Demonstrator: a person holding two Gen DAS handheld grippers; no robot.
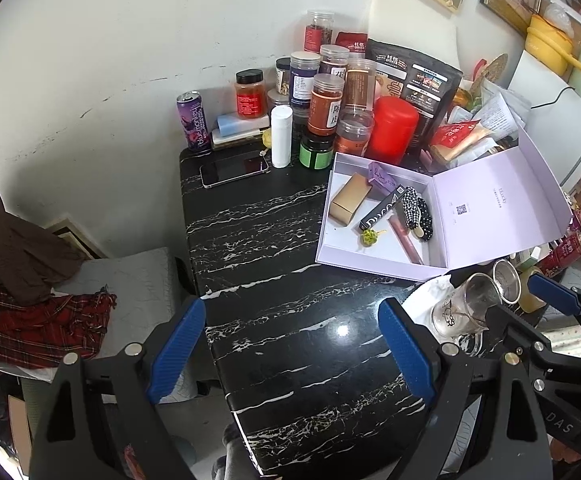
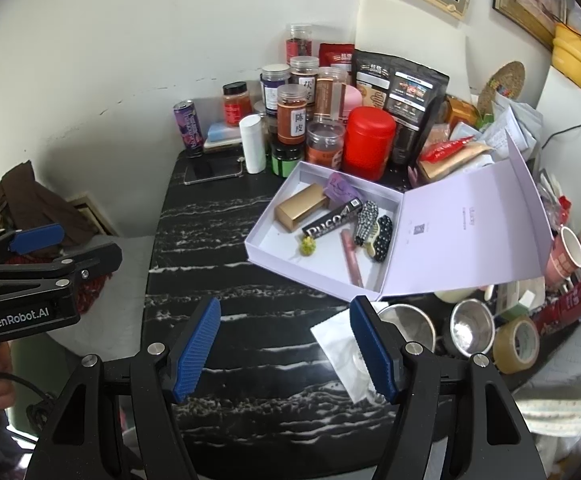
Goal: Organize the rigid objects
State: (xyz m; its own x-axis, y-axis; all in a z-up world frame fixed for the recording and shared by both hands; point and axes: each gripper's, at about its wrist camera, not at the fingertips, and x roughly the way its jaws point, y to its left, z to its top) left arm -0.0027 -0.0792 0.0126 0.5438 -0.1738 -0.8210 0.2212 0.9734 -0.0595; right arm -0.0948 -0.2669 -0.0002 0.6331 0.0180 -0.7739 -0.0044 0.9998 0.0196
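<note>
An open lilac box (image 1: 324,246) (image 2: 274,268) lies on the black marble table (image 1: 266,264) (image 2: 218,240), its lid (image 1: 498,208) (image 2: 466,232) folded back to the right. Inside lie a gold carton (image 1: 350,199) (image 2: 300,206), a black tube box (image 1: 382,207) (image 2: 332,219), a pink tube (image 1: 408,242) (image 2: 352,258), dotted hair clips (image 1: 416,210) (image 2: 374,228) and a small green ball (image 1: 369,237) (image 2: 307,245). My left gripper (image 1: 294,348) is open and empty above the table's near part. My right gripper (image 2: 286,356) is open and empty, nearer the box.
Jars, a red canister (image 1: 392,128) (image 2: 368,142), a white bottle (image 1: 281,136) (image 2: 252,144), a purple can (image 1: 193,122) and a phone (image 1: 234,168) crowd the back. A glass cup (image 1: 464,308), metal strainers (image 2: 472,326) and tape (image 2: 516,344) sit right. Clothes (image 1: 30,280) lie left.
</note>
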